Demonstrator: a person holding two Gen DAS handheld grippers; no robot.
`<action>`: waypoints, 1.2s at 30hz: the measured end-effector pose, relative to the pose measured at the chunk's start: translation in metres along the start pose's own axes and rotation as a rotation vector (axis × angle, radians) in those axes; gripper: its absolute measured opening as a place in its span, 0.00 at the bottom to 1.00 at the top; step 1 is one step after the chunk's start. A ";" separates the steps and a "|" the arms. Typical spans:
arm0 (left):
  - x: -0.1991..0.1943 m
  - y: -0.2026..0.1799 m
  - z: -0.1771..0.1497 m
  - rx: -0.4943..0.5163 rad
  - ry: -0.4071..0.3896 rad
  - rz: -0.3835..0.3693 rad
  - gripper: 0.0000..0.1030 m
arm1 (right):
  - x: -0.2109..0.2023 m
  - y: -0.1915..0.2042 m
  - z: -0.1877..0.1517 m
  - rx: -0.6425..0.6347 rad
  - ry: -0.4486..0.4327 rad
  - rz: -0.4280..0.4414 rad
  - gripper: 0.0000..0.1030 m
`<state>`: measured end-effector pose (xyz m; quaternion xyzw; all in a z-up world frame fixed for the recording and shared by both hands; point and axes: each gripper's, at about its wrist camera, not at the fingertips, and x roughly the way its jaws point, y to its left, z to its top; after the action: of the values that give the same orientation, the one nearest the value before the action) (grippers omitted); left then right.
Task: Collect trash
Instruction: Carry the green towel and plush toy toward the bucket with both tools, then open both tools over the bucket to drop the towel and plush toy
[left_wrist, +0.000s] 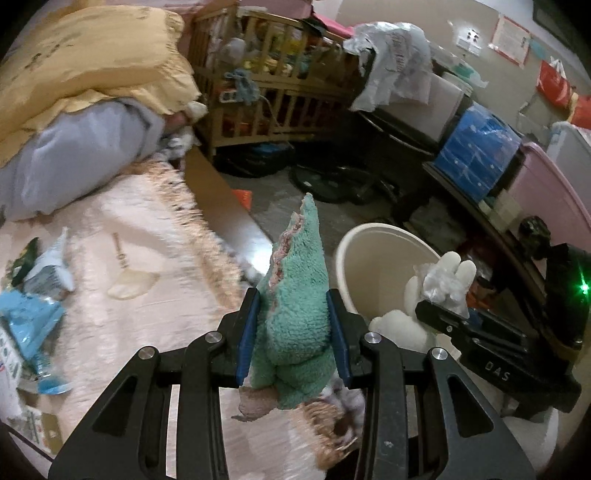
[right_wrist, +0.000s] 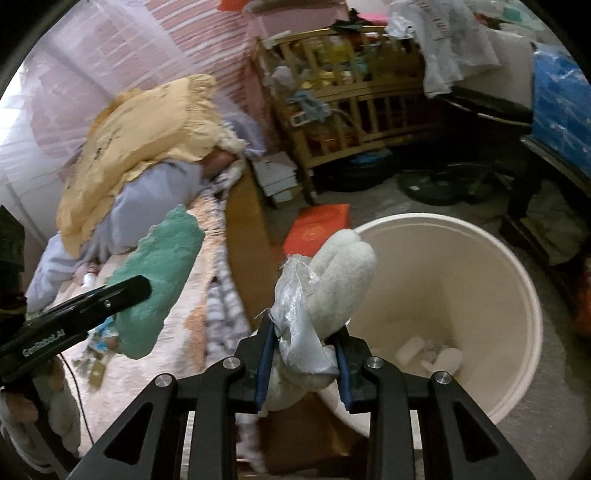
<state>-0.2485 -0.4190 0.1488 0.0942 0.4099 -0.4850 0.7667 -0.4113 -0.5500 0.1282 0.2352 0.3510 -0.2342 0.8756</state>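
My left gripper is shut on a torn piece of green fluffy sponge, held above the bed's edge; the same green sponge shows at the left of the right wrist view. My right gripper is shut on a white fluffy piece together with a crumpled clear plastic wrap, right at the near rim of a cream round bin. In the left wrist view the bin stands on the floor beside the bed, with the right gripper and its white piece over it. A few white scraps lie at the bin's bottom.
Blue wrappers and paper scraps lie on the pink bedspread at the left. A yellow pillow sits on a grey quilt. A wooden crib, a red box on the floor, blue packs and dark furniture crowd the room.
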 end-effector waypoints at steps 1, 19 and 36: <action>0.003 -0.003 0.001 0.003 0.004 -0.003 0.33 | -0.001 -0.003 0.000 0.003 0.000 -0.010 0.27; 0.060 -0.054 0.008 0.038 0.085 -0.097 0.33 | -0.001 -0.063 -0.003 0.119 0.000 -0.133 0.27; 0.075 -0.067 0.013 0.007 0.089 -0.228 0.53 | 0.006 -0.085 -0.007 0.209 0.009 -0.155 0.42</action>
<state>-0.2821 -0.5102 0.1206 0.0710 0.4497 -0.5659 0.6873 -0.4592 -0.6137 0.0985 0.2984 0.3457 -0.3354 0.8240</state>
